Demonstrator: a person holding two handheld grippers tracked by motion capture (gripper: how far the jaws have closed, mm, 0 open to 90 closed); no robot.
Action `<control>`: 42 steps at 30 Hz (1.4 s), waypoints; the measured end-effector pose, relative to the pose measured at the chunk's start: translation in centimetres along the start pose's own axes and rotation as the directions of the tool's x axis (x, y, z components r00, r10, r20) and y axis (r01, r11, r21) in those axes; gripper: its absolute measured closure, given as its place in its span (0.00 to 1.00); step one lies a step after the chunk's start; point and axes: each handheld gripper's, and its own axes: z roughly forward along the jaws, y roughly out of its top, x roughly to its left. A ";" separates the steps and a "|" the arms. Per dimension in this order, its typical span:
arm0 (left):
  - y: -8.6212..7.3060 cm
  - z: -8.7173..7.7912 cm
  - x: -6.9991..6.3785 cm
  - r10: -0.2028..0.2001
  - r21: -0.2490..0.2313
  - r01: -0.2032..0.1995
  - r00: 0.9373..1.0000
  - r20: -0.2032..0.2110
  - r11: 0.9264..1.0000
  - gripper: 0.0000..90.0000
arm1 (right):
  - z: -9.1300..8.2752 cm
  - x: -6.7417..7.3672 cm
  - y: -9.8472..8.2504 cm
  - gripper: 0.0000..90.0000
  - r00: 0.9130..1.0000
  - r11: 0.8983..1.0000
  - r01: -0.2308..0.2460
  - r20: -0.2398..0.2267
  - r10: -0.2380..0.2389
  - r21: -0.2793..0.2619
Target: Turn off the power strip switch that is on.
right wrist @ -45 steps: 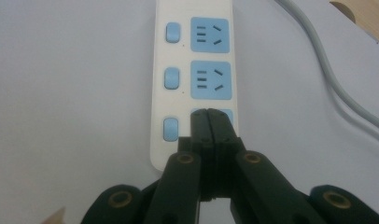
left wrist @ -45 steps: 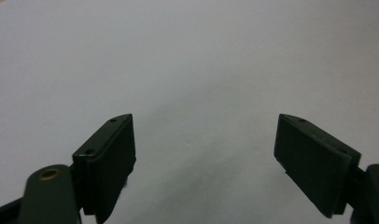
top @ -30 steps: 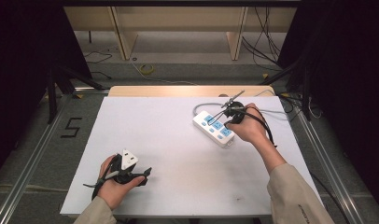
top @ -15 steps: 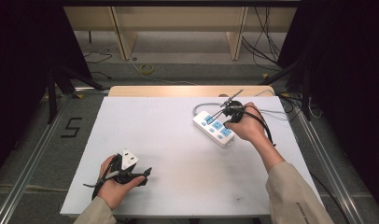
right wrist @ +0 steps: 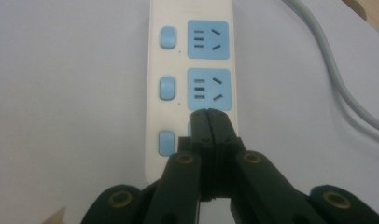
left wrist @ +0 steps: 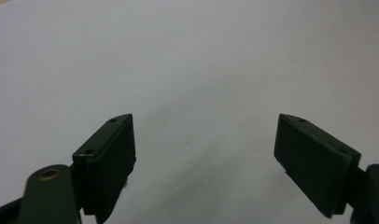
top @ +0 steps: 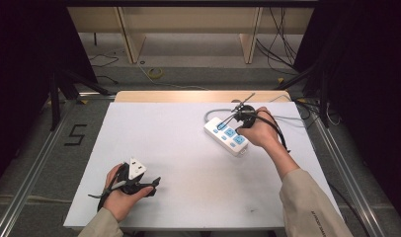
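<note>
a matt white sheet covers the table (top: 179, 148), with a pale wood edge showing at its far side. the power strip (right wrist: 178, 70) is smooth white plastic with blue plastic sockets and buttons; its grey cable (right wrist: 332, 74) looks rubbery. the right gripper (right wrist: 208, 116) and left gripper (left wrist: 204, 154) have matt black plastic jaws with brass-coloured rivets.

We read one clear mark: a dark "5" (top: 75, 134) on the floor left of the table (top: 188, 197). Small dark lettering (top: 318, 221) runs along the right sleeve (top: 312, 207), but it is too small for us to make out. The power strip (right wrist: 192, 70) carries no print we can read.
</note>
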 end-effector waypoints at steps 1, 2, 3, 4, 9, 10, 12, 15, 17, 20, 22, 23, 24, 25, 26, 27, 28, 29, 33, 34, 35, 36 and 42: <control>0.0 0.0 0.0 0.000 0.000 0.000 1.000 0.000 1.000 0.23 | 0.0 0.0 0.0 1.00 1.000 1.000 0.002 -0.001 -0.002 0.001; 0.0 0.0 0.0 0.000 0.000 0.000 1.000 0.001 1.000 0.23 | 0.1 0.0 0.1 1.00 1.000 1.000 0.001 -0.002 -0.001 0.001; 0.0 0.0 0.0 0.000 0.000 0.000 1.000 0.001 1.000 0.23 | 0.2 0.0 0.1 1.00 1.000 1.000 0.001 -0.001 -0.001 0.003; 0.0 0.0 0.0 0.000 0.001 0.000 1.000 0.001 1.000 0.23 | 0.2 0.0 0.1 1.00 1.000 1.000 0.003 -0.001 -0.003 0.008; 0.0 0.0 0.0 0.000 0.000 0.000 1.000 0.000 1.000 0.23 | 0.5 0.0 0.2 1.00 1.000 1.000 -0.001 -0.004 0.001 0.012; 0.0 0.0 0.0 0.000 0.001 0.000 1.000 0.000 1.000 0.23 | 0.5 0.1 0.2 1.00 1.000 1.000 -0.003 -0.003 0.003 0.012; 0.0 0.0 0.0 0.000 0.000 0.000 1.000 0.001 1.000 0.23 | 0.6 0.1 0.2 1.00 1.000 1.000 -0.002 -0.006 0.002 0.017; 0.0 0.0 0.0 0.000 0.000 0.000 1.000 0.001 1.000 0.23 | 0.7 0.1 0.3 1.00 1.000 1.000 0.000 -0.008 0.000 0.021; 0.0 0.0 0.0 0.000 0.000 0.000 1.000 0.001 1.000 0.23 | 0.7 0.1 0.3 1.00 1.000 1.000 0.000 -0.009 0.000 0.024; 0.0 0.0 0.0 0.000 -0.001 0.000 1.000 0.001 1.000 0.23 | 0.9 0.1 0.4 1.00 1.000 1.000 0.002 -0.010 -0.001 0.026; 0.0 0.0 0.0 0.000 -0.001 0.000 1.000 0.001 1.000 0.23 | 0.9 0.1 0.4 1.00 1.000 1.000 0.003 -0.012 -0.003 0.028; 0.0 0.0 0.0 0.001 -0.001 -0.001 1.000 0.001 1.000 0.23 | 1.0 0.2 0.4 1.00 1.000 1.000 0.004 -0.011 -0.003 0.028; 0.0 0.0 0.0 0.001 -0.001 -0.001 1.000 0.001 1.000 0.23 | 1.0 0.2 0.4 1.00 1.000 1.000 0.001 -0.011 0.000 0.030; 0.0 0.0 0.0 0.000 0.000 0.000 1.000 0.001 1.000 0.23 | 1.1 0.3 0.5 1.00 1.000 1.000 0.003 -0.012 -0.003 0.029; 0.0 0.0 0.0 0.001 0.000 -0.001 1.000 0.001 1.000 0.23 | 1.1 0.3 0.5 1.00 1.000 1.000 0.005 -0.013 -0.005 0.029; 0.0 0.0 0.0 0.000 0.000 0.000 1.000 0.001 1.000 0.23 | 1.1 0.3 0.5 1.00 1.000 1.000 0.004 -0.014 -0.003 0.031; 0.0 0.0 0.0 0.000 0.000 0.000 1.000 0.001 1.000 0.23 | 1.2 0.3 0.5 1.00 1.000 0.999 0.004 -0.016 -0.004 0.032; 0.0 0.0 0.0 0.001 0.000 -0.001 1.000 0.001 1.000 0.23 | 1.2 0.3 0.5 1.00 1.000 0.999 0.005 -0.017 -0.004 0.032; 0.0 0.0 0.0 0.001 0.000 -0.001 1.000 0.001 1.000 0.23 | 1.4 0.3 0.5 1.00 1.000 0.999 0.003 -0.019 -0.002 0.040; 0.0 0.0 0.0 0.001 0.000 -0.001 1.000 0.001 1.000 0.23 | 1.4 0.3 0.5 1.00 1.000 0.999 0.005 -0.021 -0.004 0.041; 0.0 0.0 0.0 0.001 0.000 -0.001 1.000 0.001 1.000 0.23 | 1.4 0.4 0.5 1.00 1.000 0.999 0.005 -0.022 -0.004 0.042; 0.0 0.0 0.0 0.001 0.000 -0.001 1.000 0.001 1.000 0.23 | 1.4 0.4 0.5 1.00 1.000 0.999 0.005 -0.022 -0.004 0.042; 0.0 0.0 0.0 0.001 -0.002 -0.001 1.000 0.001 1.000 0.23 | 1.6 0.5 0.6 1.00 1.000 0.999 0.004 -0.025 -0.002 0.048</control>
